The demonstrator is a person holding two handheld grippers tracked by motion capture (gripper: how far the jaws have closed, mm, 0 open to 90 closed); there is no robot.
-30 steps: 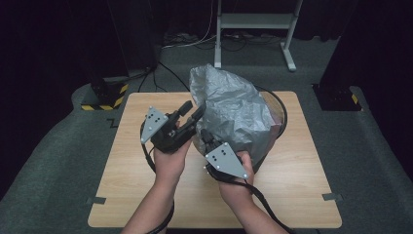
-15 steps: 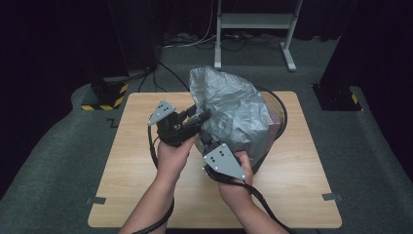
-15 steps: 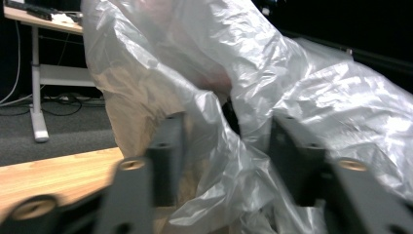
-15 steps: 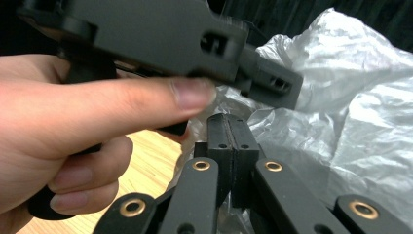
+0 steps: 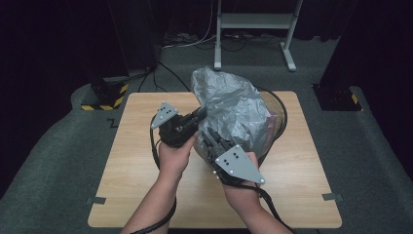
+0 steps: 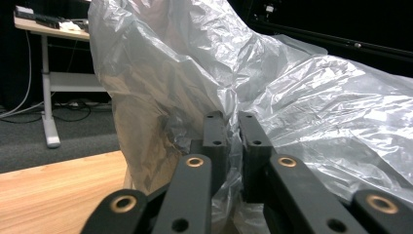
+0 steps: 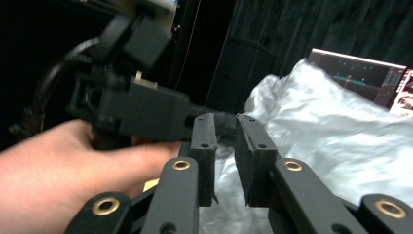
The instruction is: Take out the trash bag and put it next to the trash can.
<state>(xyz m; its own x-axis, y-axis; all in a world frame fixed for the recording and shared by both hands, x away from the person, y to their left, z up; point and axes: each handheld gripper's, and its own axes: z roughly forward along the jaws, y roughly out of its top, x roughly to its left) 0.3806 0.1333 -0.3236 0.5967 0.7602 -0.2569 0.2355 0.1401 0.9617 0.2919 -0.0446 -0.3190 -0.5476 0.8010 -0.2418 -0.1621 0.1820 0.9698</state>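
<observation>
A crumpled grey plastic bag (image 5: 234, 107) (image 6: 316, 97) (image 7: 331, 131) is draped over a round black-rimmed container (image 5: 281, 113) on the wooden table (image 5: 136, 161). My left gripper (image 5: 200, 113) (image 6: 233, 117) reaches into the bag's left side. Its jaws have just been closing and now pinch a fold of the film between them. My right gripper (image 5: 207, 139) (image 7: 225, 119) sits just below it at the bag's near edge. Its jaws have just been opening and stand a little apart, with nothing pressed between the pads. The left hand (image 7: 58, 161) shows close by in the right gripper view.
A white desk frame (image 5: 253, 22) and cables stand on the floor behind the table. A yellow-and-black striped base (image 5: 104, 100) lies off the table's left corner and a dark box (image 5: 336, 97) off its right. A lit screen (image 7: 360, 73) shows beyond the bag.
The left gripper moved right to the bag and its jaws closed on the film. The right gripper shifted slightly and its jaws parted.
</observation>
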